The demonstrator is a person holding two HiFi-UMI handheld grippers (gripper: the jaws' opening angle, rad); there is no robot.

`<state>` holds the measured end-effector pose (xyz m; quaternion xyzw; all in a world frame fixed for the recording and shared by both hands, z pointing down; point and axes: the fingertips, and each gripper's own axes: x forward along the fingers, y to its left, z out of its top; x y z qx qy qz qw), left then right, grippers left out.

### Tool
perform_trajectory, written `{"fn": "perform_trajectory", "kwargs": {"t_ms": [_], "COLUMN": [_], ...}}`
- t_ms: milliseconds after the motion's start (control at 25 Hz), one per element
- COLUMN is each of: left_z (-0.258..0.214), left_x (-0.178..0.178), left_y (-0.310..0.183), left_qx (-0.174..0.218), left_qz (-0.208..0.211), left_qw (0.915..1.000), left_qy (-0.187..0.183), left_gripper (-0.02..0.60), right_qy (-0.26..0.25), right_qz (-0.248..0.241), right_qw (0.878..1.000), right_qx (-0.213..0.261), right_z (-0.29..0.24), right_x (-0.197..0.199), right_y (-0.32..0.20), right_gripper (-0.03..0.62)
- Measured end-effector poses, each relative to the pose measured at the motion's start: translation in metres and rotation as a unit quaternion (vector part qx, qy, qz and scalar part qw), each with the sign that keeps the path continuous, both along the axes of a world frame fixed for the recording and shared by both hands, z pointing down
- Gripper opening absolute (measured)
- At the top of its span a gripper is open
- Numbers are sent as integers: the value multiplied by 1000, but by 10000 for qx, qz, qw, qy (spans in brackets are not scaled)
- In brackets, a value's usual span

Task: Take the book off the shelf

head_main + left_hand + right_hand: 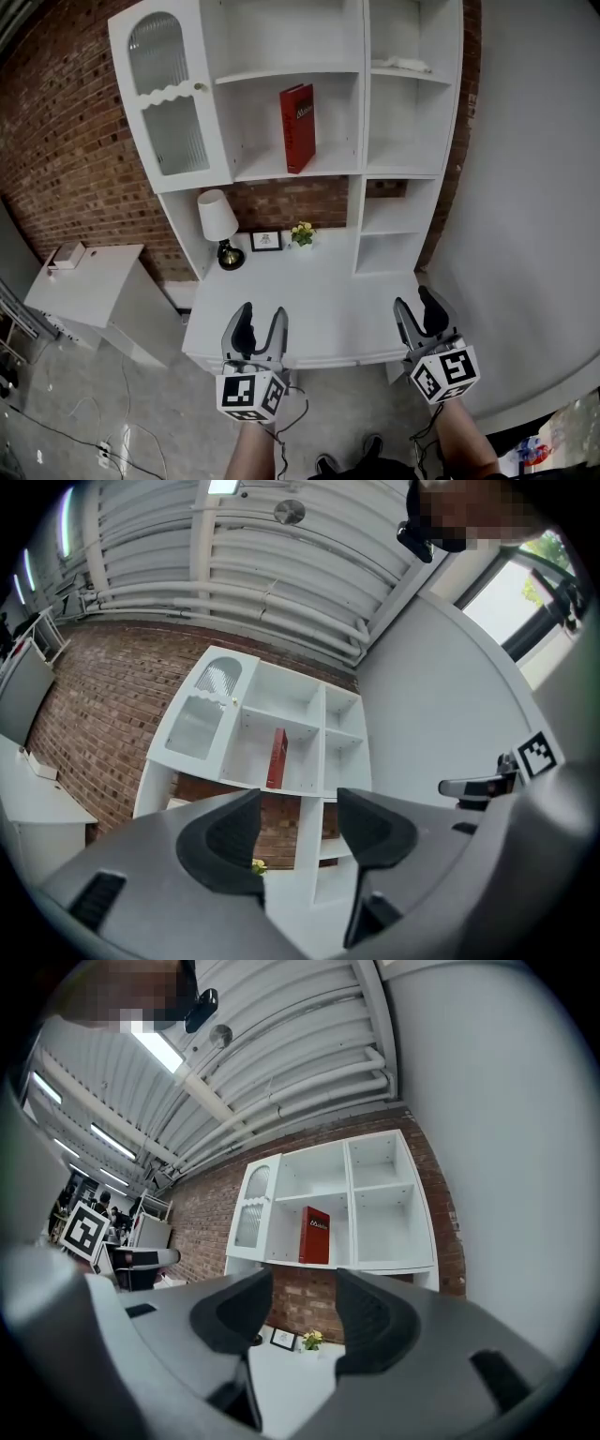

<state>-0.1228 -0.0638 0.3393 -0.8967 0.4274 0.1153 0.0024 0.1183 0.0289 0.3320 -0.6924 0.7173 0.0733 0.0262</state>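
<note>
Red book (297,127) stands upright, alone in the centre compartment of the white shelf unit (281,174), just right of its glazed door; white lettering on the cover is too small to read. Your left gripper (261,317) and right gripper (415,302) both gape empty, well apart from it

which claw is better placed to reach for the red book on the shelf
Left, narrowly. In the head view the left claw sits almost straight below the red book; the right claw is further off to the side. Both are open and empty.
</note>
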Motion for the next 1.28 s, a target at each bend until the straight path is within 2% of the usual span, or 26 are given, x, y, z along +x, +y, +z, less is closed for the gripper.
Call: {"fn": "perform_trajectory", "kwargs": {"t_ms": [120, 280, 520, 1040, 1160, 1280], "left_z": [5, 4, -2, -22, -26, -36], "left_x": [8, 12, 13, 86, 105, 126], "left_y": [-16, -40, -87, -181, -198, -218], "left_qx": [122, 19, 12, 13, -5, -43], "left_qz": [-131, -135, -552, -920, -859, -700], "left_qw": [9993, 9997, 9980, 9952, 9955, 9971], "left_qy": [-322, -198, -298, -347, -396, -293], "left_gripper": [252, 252, 252, 252, 252, 252], "right_qy": [-29, -178, -487, -630, -667, -709], "right_qz": [-32, -159, -702, -1351, -1449, -1445], "right_qw": [10000, 9997, 9962, 9885, 9869, 9864], "right_qx": [-46, -19, 164, 240, 261, 321], "right_z": [7, 11, 8, 6, 3, 1], "right_x": [5, 15, 26, 91, 104, 121], "right_y": [-18, -52, -118, -242, -257, -268], "right_gripper": [195, 193, 190, 189, 189, 187]}}
